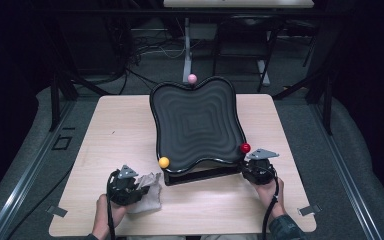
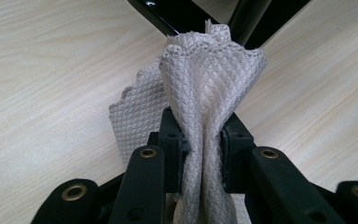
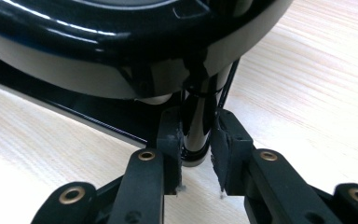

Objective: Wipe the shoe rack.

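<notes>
A black tray (image 1: 197, 125) with rippled rings stands tilted on a black stand on the wooden table (image 1: 120, 130). Ball knobs sit at its corners: pink (image 1: 192, 78) at the back, yellow (image 1: 164, 162) at the front left, red (image 1: 245, 148) at the front right. My left gripper (image 1: 136, 189) lies near the front left corner, shut on a beige quilted cloth (image 1: 151, 194); the cloth (image 2: 209, 79) bunches up between the jaws of my left gripper (image 2: 200, 137). My right gripper (image 1: 250, 167) is at the front right corner, and its jaws (image 3: 196, 140) are shut on a thin upright post (image 3: 196, 119) under the glossy tray rim (image 3: 121, 28).
The stand's black base (image 1: 200, 176) lies along the tray's front edge between my two hands. Bare table shows on both sides of the tray. Black frame legs and cables stand on the floor behind the table (image 1: 190, 45).
</notes>
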A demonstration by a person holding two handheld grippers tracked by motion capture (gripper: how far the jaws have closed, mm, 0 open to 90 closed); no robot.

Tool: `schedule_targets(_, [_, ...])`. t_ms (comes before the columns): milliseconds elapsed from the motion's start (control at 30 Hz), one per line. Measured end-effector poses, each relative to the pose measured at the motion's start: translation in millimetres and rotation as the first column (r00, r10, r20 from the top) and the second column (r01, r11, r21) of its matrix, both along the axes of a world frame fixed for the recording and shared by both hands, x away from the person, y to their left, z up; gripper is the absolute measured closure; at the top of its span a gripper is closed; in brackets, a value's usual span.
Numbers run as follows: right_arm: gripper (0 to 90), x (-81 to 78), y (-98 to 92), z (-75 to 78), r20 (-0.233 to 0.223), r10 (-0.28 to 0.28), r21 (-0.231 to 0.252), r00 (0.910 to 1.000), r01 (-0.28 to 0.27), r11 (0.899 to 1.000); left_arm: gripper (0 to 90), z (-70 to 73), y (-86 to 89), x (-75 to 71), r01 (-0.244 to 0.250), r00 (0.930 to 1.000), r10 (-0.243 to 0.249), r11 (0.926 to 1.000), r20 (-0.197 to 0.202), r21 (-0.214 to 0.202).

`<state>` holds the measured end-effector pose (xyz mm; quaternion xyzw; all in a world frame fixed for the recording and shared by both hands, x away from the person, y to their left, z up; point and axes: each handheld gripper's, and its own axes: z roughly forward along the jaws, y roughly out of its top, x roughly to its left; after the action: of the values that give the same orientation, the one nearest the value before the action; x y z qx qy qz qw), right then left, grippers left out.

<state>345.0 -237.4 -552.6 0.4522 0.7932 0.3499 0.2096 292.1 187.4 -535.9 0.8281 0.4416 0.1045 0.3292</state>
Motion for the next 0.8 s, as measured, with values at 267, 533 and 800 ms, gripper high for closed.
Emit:
schedule_targets(267, [74.0, 3.5, -7.1, -0.9, -0.008, -0.019, -0.016, 0.9998, 0.019, 1.000, 74.5, 0.2, -0.8, -0.1, 0.006, 1.0000, -0.006, 1.0000, 0.003, 0.002])
schedule_targets(533, [70.2, 8.1, -20.7, 0.4, -0.029, -0.059, -0.008, 0.9978, 0.059, 0.998, 74.5, 0.9, -1.4, -0.2, 0.006, 1.0000, -0.006, 1.0000, 0.007, 0.003])
schedule_targets(800, [57.2, -9.0, -28.8, 29.2, -0.075, 0.000, 0.075, 0.9972, 0.006, 0.997, 74.3, 1.3, -0.9, -0.6, 0.008, 0.9999, -0.008, 1.0000, 0.007, 0.003])
